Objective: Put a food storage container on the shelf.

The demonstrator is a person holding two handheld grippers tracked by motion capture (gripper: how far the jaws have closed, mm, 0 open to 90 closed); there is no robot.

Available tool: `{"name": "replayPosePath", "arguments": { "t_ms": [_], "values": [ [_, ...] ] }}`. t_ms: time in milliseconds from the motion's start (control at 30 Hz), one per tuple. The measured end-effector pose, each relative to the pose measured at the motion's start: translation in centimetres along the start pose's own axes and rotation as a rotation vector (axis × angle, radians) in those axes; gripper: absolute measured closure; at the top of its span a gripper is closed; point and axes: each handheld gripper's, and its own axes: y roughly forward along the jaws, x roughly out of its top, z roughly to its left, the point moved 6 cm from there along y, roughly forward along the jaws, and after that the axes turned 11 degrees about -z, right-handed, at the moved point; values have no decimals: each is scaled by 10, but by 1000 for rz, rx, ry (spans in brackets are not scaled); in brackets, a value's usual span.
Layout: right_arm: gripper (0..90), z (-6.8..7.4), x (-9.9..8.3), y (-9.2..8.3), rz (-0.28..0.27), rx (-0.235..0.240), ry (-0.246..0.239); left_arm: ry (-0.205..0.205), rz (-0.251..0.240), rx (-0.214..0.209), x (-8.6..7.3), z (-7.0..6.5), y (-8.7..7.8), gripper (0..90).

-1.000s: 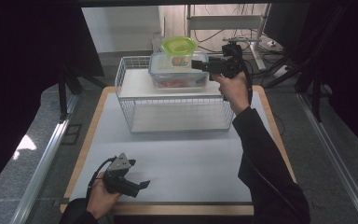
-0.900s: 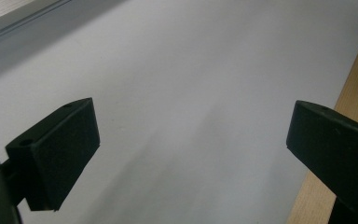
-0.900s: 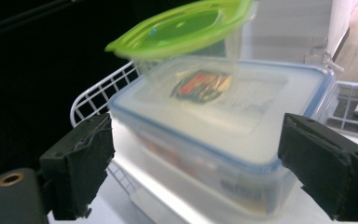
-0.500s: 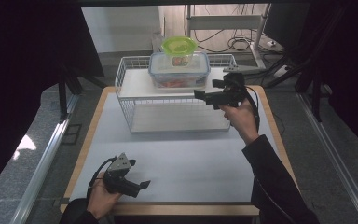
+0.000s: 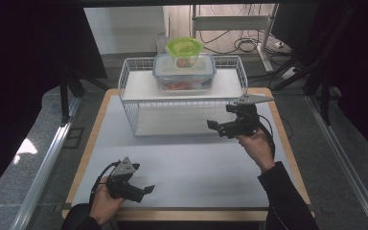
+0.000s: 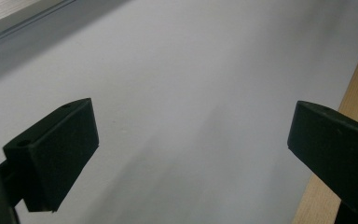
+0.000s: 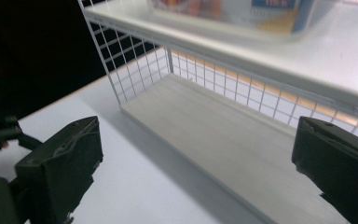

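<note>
Down from the clear lidded plastic box (image 5: 184,72) on the white wire shelf's (image 5: 182,91) top, my right fingers (image 5: 214,126) have been opening, empty. Stowing looks done; left fingers (image 5: 146,190) wait open, empty, near the surface's (image 5: 196,167) front edge.

White wire rack (image 5: 182,103), clear plastic container (image 5: 184,72)

The wire rack (image 5: 182,103) is white, its sides a grid of thin wires around plain white shelves. On its upper shelf, the clear container (image 5: 184,72) has a blue-edged lid and red contents, and the cup (image 5: 184,51) on it wears a lime-green lid. Both tools, left (image 5: 141,190) and right (image 5: 215,127), are black above the white, wood-edged table (image 5: 196,167).
</note>
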Motion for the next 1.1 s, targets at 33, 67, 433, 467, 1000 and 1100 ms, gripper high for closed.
{"name": "replayPosePath", "arguments": {
  "t_ms": [33, 67, 433, 467, 1000, 1100],
  "values": [
    [6, 0, -4, -2, 2, -4, -6, 0, 0, 0, 0, 0, 0, 16],
    [5, 0, -7, -3, 3, -7, -8, 2, 0, 1, 0, 0, 0, 17],
    [0, 1, -33, -21, 20, -42, -11, 5, -2, -2, 0, 0, 0, 18],
    [0, 1, -33, -21, 20, -42, -11, 5, -2, -2, 0, 0, 0, 18],
    [0, 19, -86, -27, 96, -59, -76, 8, 2, -7, 0, -1, 0, 26],
    [0, 21, -102, -30, 126, -67, -92, 12, 7, -7, -1, -1, 1, 25]
  ]
}}
